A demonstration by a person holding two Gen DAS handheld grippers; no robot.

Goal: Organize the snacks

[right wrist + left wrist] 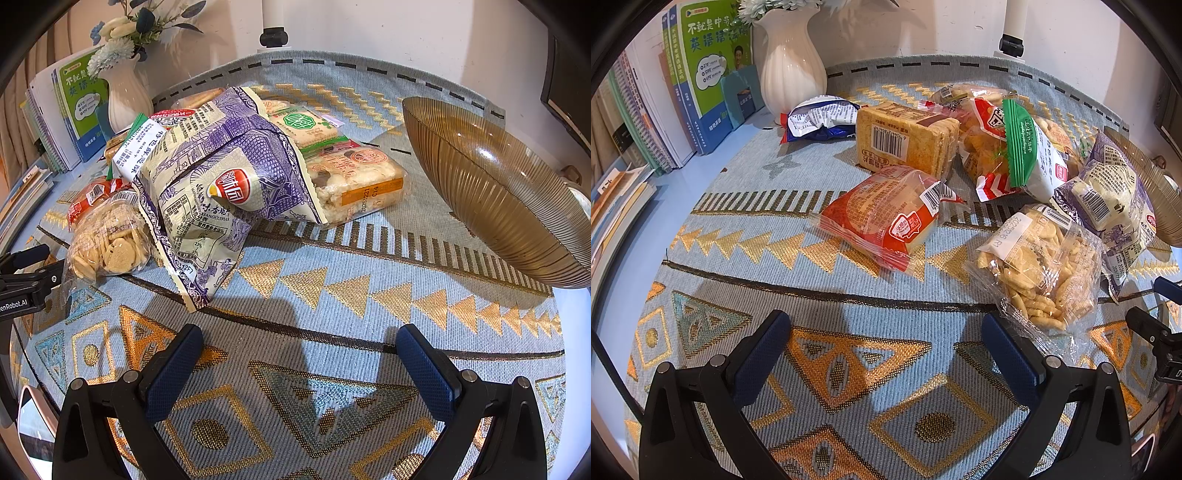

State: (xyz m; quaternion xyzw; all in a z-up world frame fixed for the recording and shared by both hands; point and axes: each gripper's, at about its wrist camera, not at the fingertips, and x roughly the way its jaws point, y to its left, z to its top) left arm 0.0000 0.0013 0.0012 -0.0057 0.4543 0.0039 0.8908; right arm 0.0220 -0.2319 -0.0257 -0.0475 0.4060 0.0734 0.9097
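Left gripper (886,350): spread wide, nothing between fingers, hovering over patterned cloth (849,369) near front edge of surface. Right gripper (299,362): likewise spread wide, empty, also over bare cloth near front edge.

Snacks heaped mid-surface toward back edge, none in bowl. Red-wrapped cake pkt (882,221) lying flat at front of pile, apart from left gripper. Clear bag of small crackers (1038,266) just ahead of left gripper's right finger, wrapper edge touching or nearly touching it; can't tell which. Purple-and-cream chip bag (218,192) propped on top of others, leaning on rice-cake pkt w/ orange label (365,181). Green-labelled biscuit pkt (306,125) behind that. Brown biscuit block w/ barcode (905,136) farther back, crumpled blue-white bag (816,122) beside it near white vase (792,62). Red-and-green pkt (1004,147) mid-pile.

Amber ribbed glass bowl (509,192) at right edge of surface, well apart from pile. Books (698,74) upright along left edge by back corner.
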